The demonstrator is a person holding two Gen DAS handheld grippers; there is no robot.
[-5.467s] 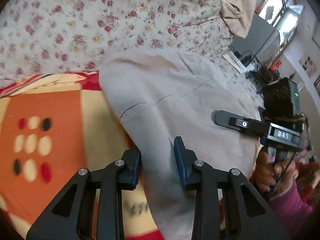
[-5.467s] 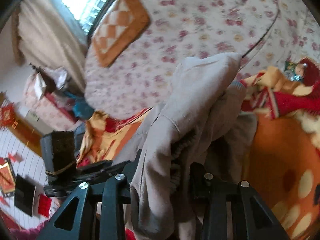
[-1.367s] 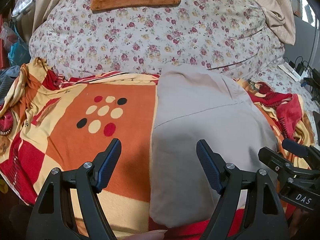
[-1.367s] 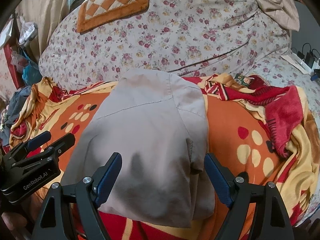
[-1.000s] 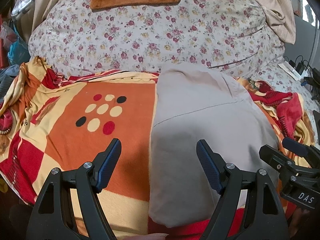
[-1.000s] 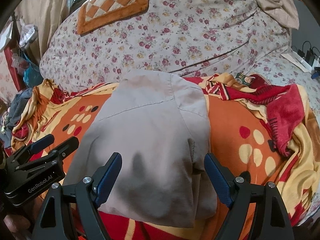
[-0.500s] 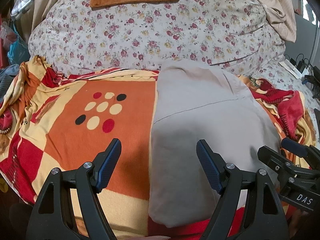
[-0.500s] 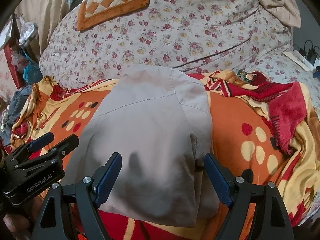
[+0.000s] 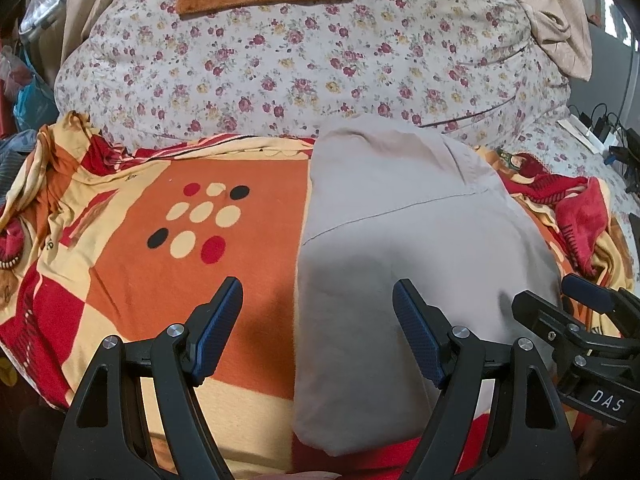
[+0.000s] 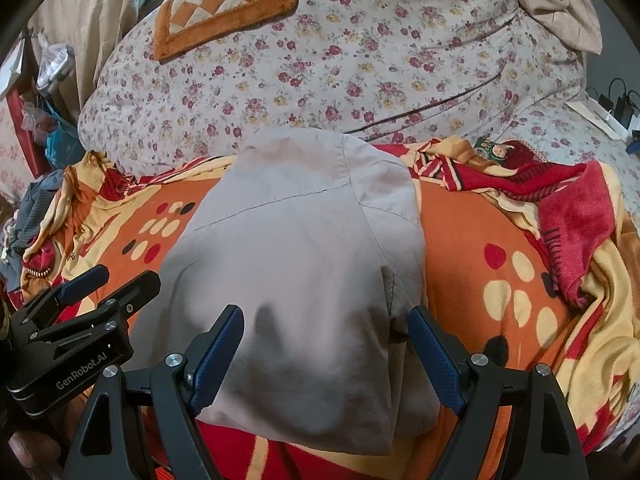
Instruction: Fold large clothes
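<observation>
Left gripper (image 9: 318,326), right gripper (image 10: 326,348): jaws wide apart, empty, above garment (image 10: 304,280). Garment folded compact, flat on blanket (image 9: 132,256) near front edge. Folding apparently done; maybe smoothing left.

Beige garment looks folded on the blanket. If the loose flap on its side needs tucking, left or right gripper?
Right, probably. The right gripper is open, centred over the beige garment, its right finger beside the loose flap. The left gripper, also open, straddles the opposite edge, half over the orange blanket.
</observation>
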